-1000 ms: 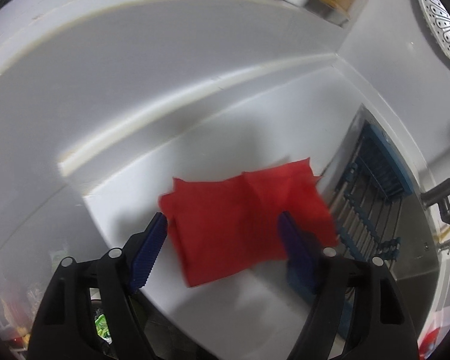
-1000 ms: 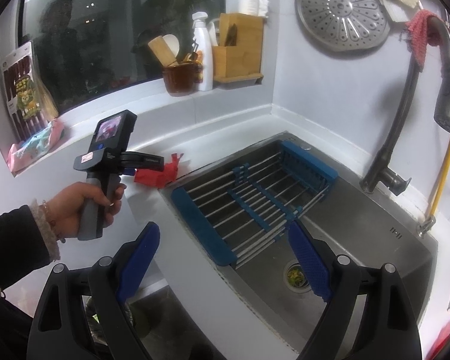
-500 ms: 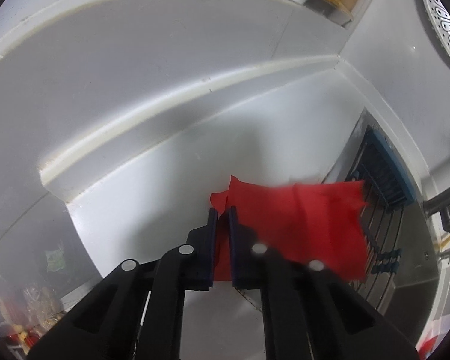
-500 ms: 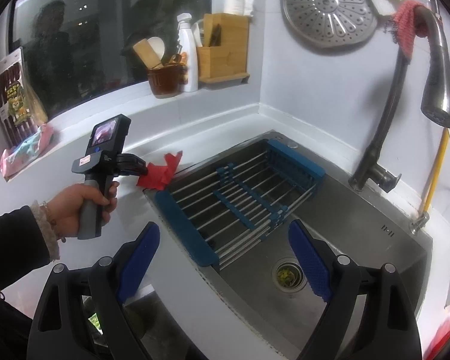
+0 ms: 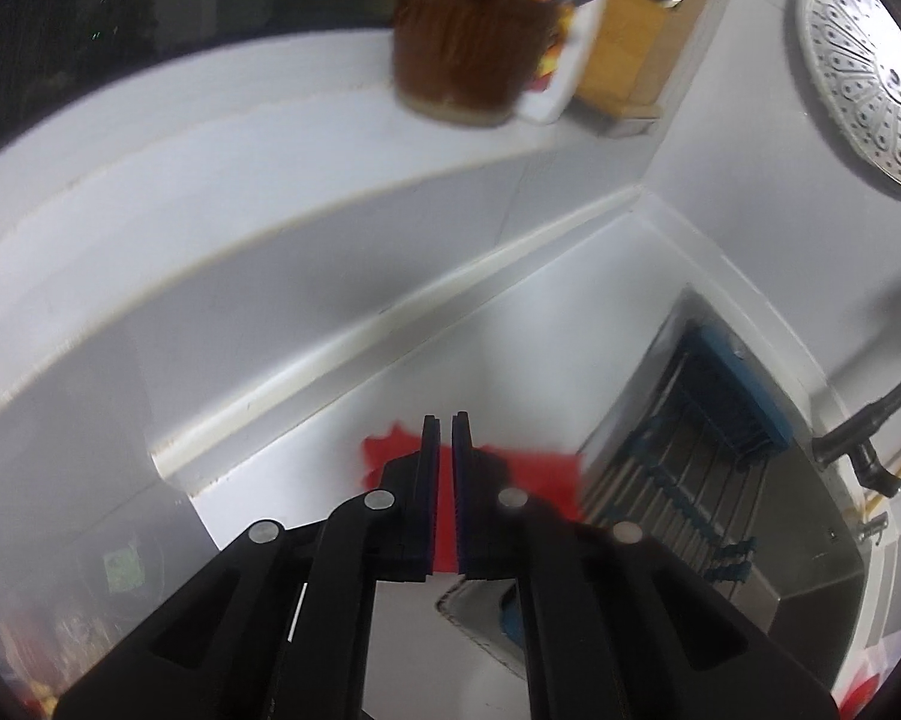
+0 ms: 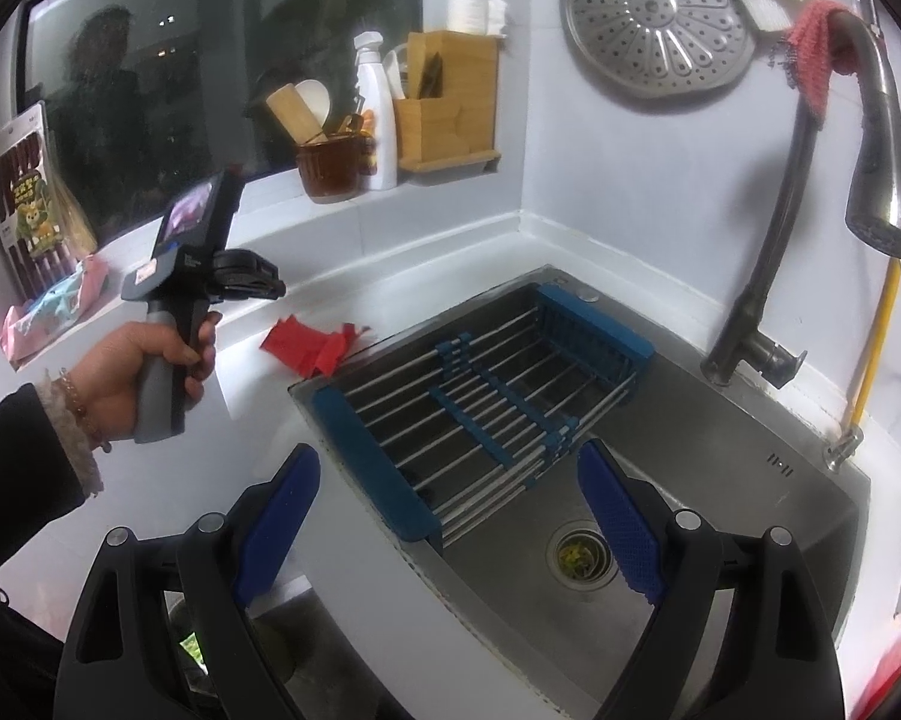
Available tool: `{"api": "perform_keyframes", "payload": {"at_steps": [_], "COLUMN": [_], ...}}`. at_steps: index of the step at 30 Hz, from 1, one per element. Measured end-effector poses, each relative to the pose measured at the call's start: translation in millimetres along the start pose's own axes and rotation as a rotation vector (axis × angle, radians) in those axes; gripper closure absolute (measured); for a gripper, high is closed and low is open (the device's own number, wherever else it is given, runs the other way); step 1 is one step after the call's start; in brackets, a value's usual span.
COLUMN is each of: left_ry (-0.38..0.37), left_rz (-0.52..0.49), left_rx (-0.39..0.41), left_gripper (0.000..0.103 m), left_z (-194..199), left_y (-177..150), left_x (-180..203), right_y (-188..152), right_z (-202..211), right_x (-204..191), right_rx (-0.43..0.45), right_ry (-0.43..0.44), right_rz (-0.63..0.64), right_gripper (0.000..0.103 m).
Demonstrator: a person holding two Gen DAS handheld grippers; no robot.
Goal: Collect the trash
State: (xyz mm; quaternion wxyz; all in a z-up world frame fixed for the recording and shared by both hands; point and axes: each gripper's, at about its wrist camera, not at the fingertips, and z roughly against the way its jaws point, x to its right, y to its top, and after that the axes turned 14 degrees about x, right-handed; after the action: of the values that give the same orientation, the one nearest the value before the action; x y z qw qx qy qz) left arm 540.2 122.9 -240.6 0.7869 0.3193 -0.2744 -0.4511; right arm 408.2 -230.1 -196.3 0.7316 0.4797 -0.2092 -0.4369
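Crumpled red paper scrap [image 6: 309, 348]: flat on the white countertop [image 6: 390, 294], just beside the far-left corner of the stainless steel sink [image 6: 720, 510], its right edge touching or nearly touching the sink rim by the blue-framed wire drying rack [image 6: 486, 396]. Long axis roughly left to right along the counter.

Left gripper [image 6: 273, 288]: clenched, pads all but together, apparently with nothing pinched. From the right wrist view, tip above and a little left of the scrap, clear of it. From the left wrist view [image 5: 444, 420], red [image 5: 534, 468] showing only under and behind the closed pads, mostly to their right; hard to rule out a caught corner there, given the blur.

Right gripper [image 6: 450, 516]: released, wide, empty, over the near side of the sink, well apart from the scrap.

Nearer by far: the left. Likely next: spread the pads, come down and slightly right, straddle the scrap across its short width, then close.
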Motion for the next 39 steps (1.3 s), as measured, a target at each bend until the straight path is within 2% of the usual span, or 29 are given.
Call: {"api": "perform_keyframes", "payload": {"at_steps": [3,6,8,9,10,12,16,18,24,27,33,34,35,36,37,39], "left_ry": [0.013,0.007,0.015,0.014,0.025,0.026,0.041,0.079,0.117,0.124,0.144,0.142,0.131,0.127,0.128,0.120], "left_rz": [-0.021,-0.023,-0.038,-0.037,-0.035,-0.038,-0.098,-0.181,-0.395,-0.431,-0.387,-0.383,-0.380,-0.384,-0.388,-0.382], "left_rx": [0.013,-0.009,-0.019,-0.022,-0.015,0.004,0.002,0.024,0.036,0.009,0.002,0.002,0.003,-0.006,-0.018,-0.026], "left_gripper": [0.098,0.098,0.082,0.057,0.037,0.033,0.033,0.033,0.033,0.033,0.033,0.039,0.049,0.071,0.078,0.079], "left_z": [5,4,5,5,7,11,12,12,-8,-24,-46,-48,-51,-54,-57,-61], "left_y": [3,-2,-10,-14,-19,-27,-42,-51,-80,-87,-83,-82,-80,-80,-80,-79], "left_x": [2,-5,-7,-6,-5,-2,18,35,77,85,77,76,75,75,75,72], "right_y": [1,-1,-4,-5,-6,-5,-4,-3,-6,-7,-9,-10,-10,-10,-10,-10], "right_z": [2,5,5,4,4,5,5,5,6,8,10,10,9,9,8,7], "right_x": [0,1,3,4,4,5,6,6,10,14,21,22,24,25,25,25], "right_rx": [0.005,0.007,-0.002,-0.005,-0.007,-0.003,0.004,0.007,0.003,-0.003,-0.013,-0.015,-0.019,-0.022,-0.025,-0.026], "right_ry": [-0.005,-0.011,-0.017,-0.020,-0.022,-0.025,-0.025,-0.026,-0.031,-0.039,-0.064,-0.067,-0.071,-0.072,-0.073,-0.070], "right_rz": [0.000,-0.004,-0.010,-0.012,-0.014,-0.016,-0.018,-0.018,-0.014,-0.019,-0.016,-0.018,-0.022,-0.026,-0.029,-0.030], "right_gripper": [0.018,0.018,0.018,0.018,0.018,0.018,0.018,0.018,0.018,0.018,0.018,0.018,0.018,0.018,0.018,0.018]}}
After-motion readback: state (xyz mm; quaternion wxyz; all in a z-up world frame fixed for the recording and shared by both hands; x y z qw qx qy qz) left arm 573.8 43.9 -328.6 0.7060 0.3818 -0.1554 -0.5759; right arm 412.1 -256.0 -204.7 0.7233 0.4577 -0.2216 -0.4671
